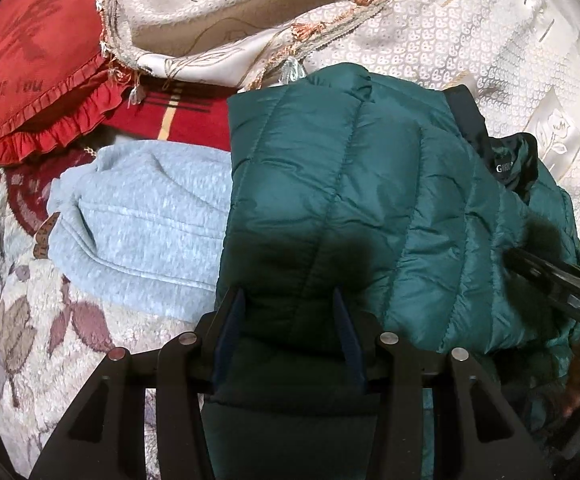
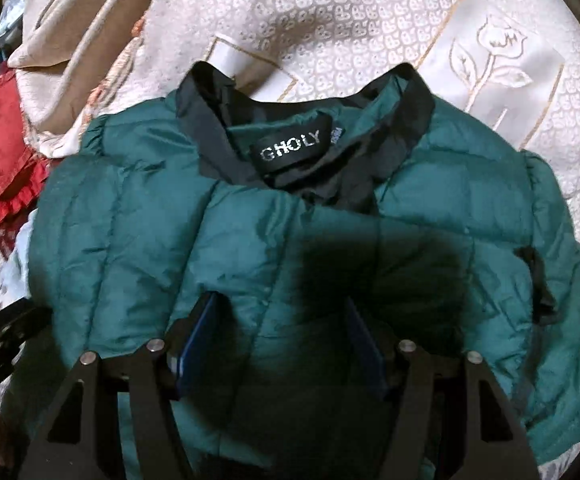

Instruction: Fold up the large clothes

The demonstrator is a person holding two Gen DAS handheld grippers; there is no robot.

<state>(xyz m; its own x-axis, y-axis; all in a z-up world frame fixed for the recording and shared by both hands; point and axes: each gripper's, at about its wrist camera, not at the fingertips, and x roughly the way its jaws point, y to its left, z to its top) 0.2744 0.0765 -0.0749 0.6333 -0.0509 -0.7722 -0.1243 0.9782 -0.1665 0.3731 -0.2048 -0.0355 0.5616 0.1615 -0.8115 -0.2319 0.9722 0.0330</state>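
A dark green quilted puffer jacket (image 1: 350, 184) lies on the bed, its black collar with a "GHOLY" label (image 2: 290, 148) at the far end. In the right wrist view the jacket (image 2: 129, 220) fills the middle. My left gripper (image 1: 290, 300) is open, its blue-padded fingers straddling the jacket's near left part. My right gripper (image 2: 281, 304) is open just above the jacket's middle, below the collar. The right gripper also shows in the left wrist view (image 1: 562, 284) at the right edge.
A light blue sweatshirt (image 1: 141, 224) lies left of the jacket. A red frilled pillow (image 1: 37, 64) and a beige fringed cloth (image 1: 225, 28) lie behind. The cream patterned bedspread (image 2: 370, 20) spreads beyond the collar. A floral blanket (image 1: 17, 320) lies at the near left.
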